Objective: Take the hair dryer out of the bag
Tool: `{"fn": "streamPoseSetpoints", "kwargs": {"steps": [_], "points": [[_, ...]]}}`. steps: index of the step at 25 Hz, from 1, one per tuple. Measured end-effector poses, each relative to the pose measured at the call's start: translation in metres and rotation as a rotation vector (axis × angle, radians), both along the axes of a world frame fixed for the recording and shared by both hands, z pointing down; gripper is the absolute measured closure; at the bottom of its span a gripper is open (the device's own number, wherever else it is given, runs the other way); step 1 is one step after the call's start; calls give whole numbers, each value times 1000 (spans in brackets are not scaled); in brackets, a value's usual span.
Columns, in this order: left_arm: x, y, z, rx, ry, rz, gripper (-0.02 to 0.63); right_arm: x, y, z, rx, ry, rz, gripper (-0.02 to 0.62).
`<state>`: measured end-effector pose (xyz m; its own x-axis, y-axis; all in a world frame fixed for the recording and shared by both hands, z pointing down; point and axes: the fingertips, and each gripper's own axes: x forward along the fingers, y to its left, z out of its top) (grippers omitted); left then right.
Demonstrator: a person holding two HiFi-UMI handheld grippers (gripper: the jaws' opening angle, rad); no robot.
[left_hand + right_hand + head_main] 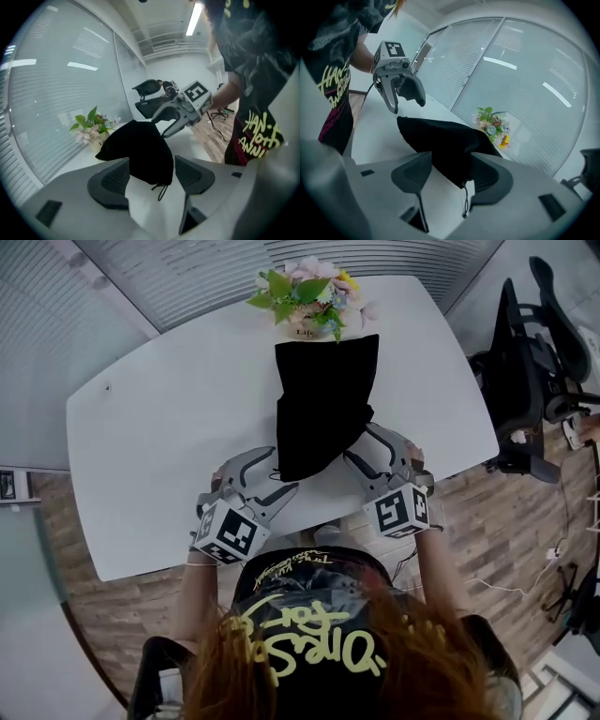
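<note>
A black drawstring bag lies lengthwise on the white table, its cord end toward me. No hair dryer shows; the cloth hides whatever is inside. My left gripper stands open at the bag's near left corner. In the left gripper view the bag and its cord sit between the spread jaws of the left gripper. My right gripper is open at the near right corner. In the right gripper view the bag reaches between the parted pads of the right gripper.
A pot of artificial flowers stands at the table's far edge, just beyond the bag. A black office chair sits off the right end on the wooden floor. Glass walls with blinds run behind the table. My torso is against the near table edge.
</note>
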<state>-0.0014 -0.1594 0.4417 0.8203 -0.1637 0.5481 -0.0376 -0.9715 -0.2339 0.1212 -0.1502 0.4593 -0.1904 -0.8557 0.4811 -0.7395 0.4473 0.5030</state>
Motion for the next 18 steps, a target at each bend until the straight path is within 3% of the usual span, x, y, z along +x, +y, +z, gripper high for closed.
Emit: {"fn": "streamPoseSetpoints", "kwargs": {"steps": [4, 8, 14, 18], "points": [[4, 3, 23, 90, -87, 35, 347, -6, -10, 14, -8, 48, -26, 354], [7, -1, 28, 116, -94, 38, 412, -8, -12, 14, -1, 39, -14, 390], [7, -5, 9, 32, -2, 29, 588, -9, -10, -6, 44, -44, 11, 564], [7, -22, -8, -3, 65, -27, 588, -7, -14, -28, 71, -106, 30, 576]]}}
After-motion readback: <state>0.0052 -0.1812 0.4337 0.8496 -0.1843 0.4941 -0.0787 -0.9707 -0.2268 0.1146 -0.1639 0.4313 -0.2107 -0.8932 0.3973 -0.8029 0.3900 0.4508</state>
